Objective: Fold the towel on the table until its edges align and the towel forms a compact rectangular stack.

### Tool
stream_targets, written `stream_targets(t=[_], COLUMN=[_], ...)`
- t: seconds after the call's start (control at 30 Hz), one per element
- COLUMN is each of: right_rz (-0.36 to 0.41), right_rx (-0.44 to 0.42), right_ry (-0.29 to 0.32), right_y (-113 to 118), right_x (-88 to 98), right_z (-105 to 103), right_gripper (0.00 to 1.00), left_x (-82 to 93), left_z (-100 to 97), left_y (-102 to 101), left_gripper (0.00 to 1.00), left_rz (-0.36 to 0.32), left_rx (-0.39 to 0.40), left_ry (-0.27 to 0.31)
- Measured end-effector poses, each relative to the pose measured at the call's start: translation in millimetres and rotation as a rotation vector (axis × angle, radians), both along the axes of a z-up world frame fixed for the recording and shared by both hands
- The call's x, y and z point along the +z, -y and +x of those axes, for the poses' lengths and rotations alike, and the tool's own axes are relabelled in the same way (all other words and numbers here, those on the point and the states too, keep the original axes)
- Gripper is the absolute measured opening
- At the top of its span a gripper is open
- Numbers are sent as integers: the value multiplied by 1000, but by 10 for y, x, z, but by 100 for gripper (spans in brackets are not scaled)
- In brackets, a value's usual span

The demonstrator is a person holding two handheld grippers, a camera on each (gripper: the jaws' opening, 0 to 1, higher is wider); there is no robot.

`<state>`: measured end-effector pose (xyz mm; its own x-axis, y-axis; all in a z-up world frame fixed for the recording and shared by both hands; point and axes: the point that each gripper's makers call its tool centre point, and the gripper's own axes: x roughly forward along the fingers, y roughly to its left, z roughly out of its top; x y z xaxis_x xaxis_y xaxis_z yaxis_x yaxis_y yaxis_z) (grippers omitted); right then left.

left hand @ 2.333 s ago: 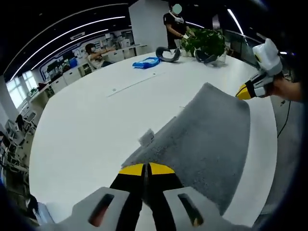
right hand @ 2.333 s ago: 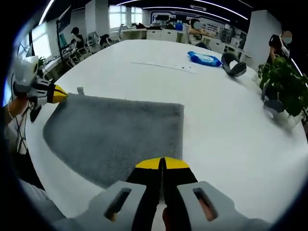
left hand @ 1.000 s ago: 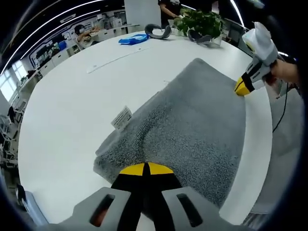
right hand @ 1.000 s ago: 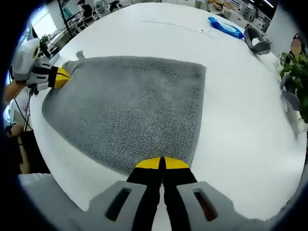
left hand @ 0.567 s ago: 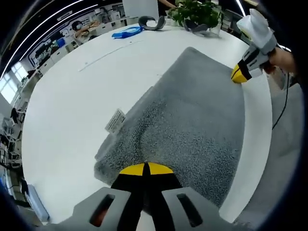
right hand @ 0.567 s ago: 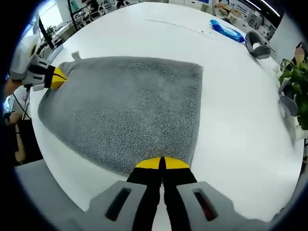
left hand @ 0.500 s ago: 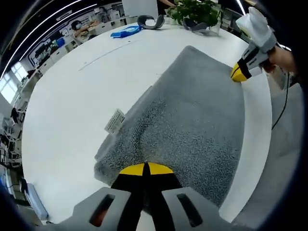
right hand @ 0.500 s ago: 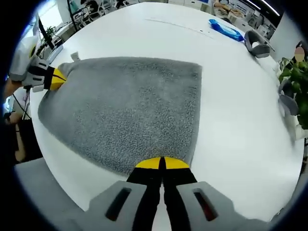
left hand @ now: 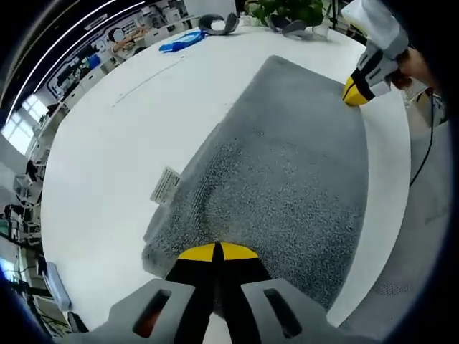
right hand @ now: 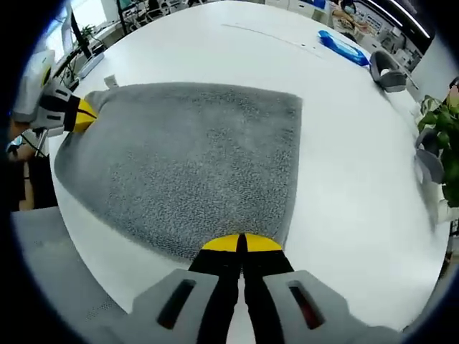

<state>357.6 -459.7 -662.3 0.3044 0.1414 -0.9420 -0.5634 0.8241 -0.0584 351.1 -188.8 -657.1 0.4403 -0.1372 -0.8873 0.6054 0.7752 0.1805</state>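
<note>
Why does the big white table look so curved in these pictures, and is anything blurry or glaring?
Left gripper view: the fisheye lens bows the white table into a dome; the grey terry towel shows a sharp nap, with the far office soft. Right gripper view: the same bowing, even overhead light, faint shadow along the towel's edge, no harsh glare, and the green plant at the rim smeared.

an open office lies beyond the white table [left hand: 107,143], with long ceiling lights [left hand: 64,32] overhead. desks [left hand: 154,18] and bright windows [left hand: 18,125] stand along the far side.
</note>
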Motion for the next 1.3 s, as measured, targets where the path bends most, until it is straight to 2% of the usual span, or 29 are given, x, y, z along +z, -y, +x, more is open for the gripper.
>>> stream_targets(t=[0.33,0.57,0.73,1.03,1.3], right_rz=[-34,-3,-36,-32,-7], right_rx=[63,44,71,83,72], right_ry=[32,-15,-31,36,48], right_y=[111,136,130,146,150], right_x=[8,14,6,13,7], right_z=[88,152,204,309,369], right_gripper=[0,0,0,0,0], left_x=[2,13,15,14,9], left_z=[-106,-130,-137,-139,-135], left_y=[129,150,157,193,200], left_gripper=[1,1,1,1,1], left_rz=[-24,-18,-36,-45,-50], left_rx=[71,54,63,73,68], left_ry=[11,24,9,17,5])
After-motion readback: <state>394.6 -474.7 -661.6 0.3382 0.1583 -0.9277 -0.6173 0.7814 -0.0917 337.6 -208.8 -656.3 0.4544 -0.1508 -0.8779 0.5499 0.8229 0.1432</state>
